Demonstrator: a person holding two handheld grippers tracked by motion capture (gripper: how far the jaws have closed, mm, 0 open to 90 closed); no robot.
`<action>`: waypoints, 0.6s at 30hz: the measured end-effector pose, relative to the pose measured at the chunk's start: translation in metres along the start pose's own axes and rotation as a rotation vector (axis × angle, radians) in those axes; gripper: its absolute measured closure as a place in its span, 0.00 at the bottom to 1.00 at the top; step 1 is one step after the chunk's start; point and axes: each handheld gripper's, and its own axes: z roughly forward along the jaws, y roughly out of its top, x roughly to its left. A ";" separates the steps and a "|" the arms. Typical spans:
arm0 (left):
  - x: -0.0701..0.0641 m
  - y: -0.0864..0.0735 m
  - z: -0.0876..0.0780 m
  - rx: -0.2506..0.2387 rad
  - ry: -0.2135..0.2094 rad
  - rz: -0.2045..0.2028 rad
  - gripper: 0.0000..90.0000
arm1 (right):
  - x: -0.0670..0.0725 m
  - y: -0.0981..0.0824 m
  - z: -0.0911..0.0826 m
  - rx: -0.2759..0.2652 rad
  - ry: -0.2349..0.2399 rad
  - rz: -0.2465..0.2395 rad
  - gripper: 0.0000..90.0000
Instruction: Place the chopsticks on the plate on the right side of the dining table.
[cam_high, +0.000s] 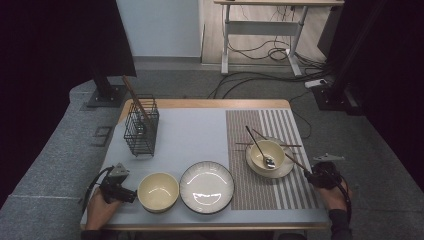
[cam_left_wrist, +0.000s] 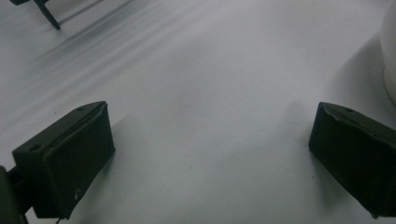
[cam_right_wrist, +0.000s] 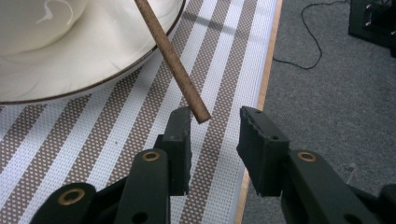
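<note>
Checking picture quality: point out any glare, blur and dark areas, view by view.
High view: lamp glare on the dark-rimmed plate, black surroundings. Left gripper view: soft, bowl overexposed, shadows under the left claw. Right gripper view: chopstick end sharp.

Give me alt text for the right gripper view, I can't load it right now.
The right gripper has its two black jaws parted around the near end of a brown chopstick, not yet pressing on it. The chopstick slants up over the rim of a cream plate that sits on a striped placemat, near the table's edge.
</note>
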 end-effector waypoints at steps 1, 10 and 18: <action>0.000 0.000 0.000 0.000 0.000 0.000 0.00 | 0.000 0.000 0.000 0.003 0.000 -0.001 0.72; 0.000 0.000 0.000 0.000 0.000 0.000 0.00 | -0.002 0.002 0.001 0.025 -0.006 0.014 0.84; 0.000 0.000 0.000 0.000 0.000 0.000 0.00 | -0.005 0.006 0.005 0.035 -0.005 0.021 0.90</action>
